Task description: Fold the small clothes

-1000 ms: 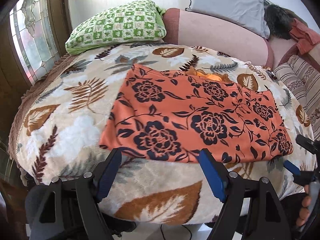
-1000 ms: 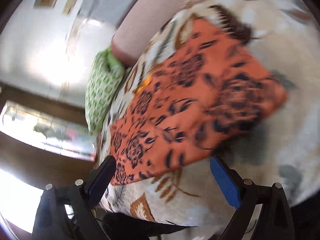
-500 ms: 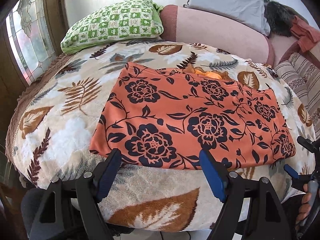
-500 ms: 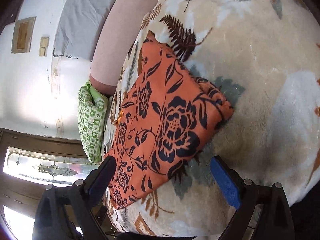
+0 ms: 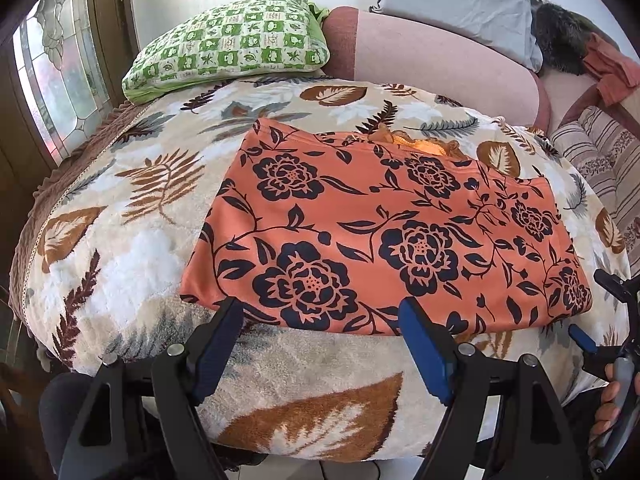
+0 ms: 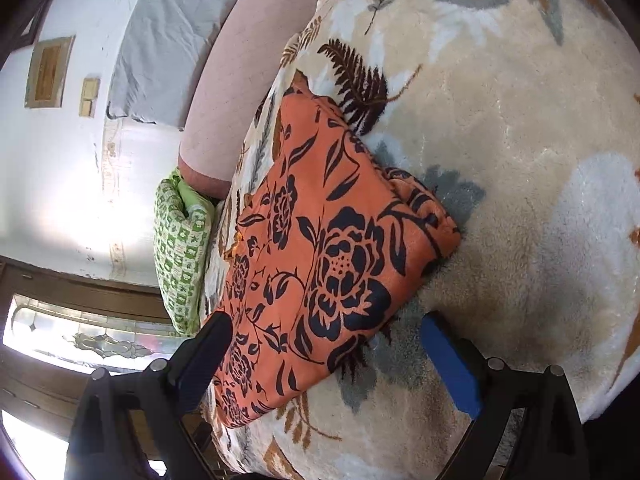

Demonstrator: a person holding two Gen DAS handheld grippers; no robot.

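A bed spread with a leaf-patterned fleece blanket (image 5: 132,248) fills both wrist views, a green checked pillow (image 5: 232,44) and a pink bolster (image 5: 436,64) at its far side. On the blanket lies the orange floral garment (image 5: 380,232), already laid in a flat, wide rectangle near the front edge of the bed, with a frilled bit of lighter orange cloth showing at its far hem. The left gripper (image 5: 320,340) hangs at the garment's near edge toward its left end, jaws spread wide and empty, the cloth not yet between its fingers. The right gripper (image 6: 328,354) approaches the garment's right-hand end at a rolled angle, likewise parted and holding nothing, its blue pad over bare blanket just beside the cloth. The step in hand appears to be taking hold for a further fold. To do it well, each gripper would likely need to slide one finger beneath all layers at a near corner, pinch the full stack, not only the top layer, then lift both ends evenly so the edges stay matched.
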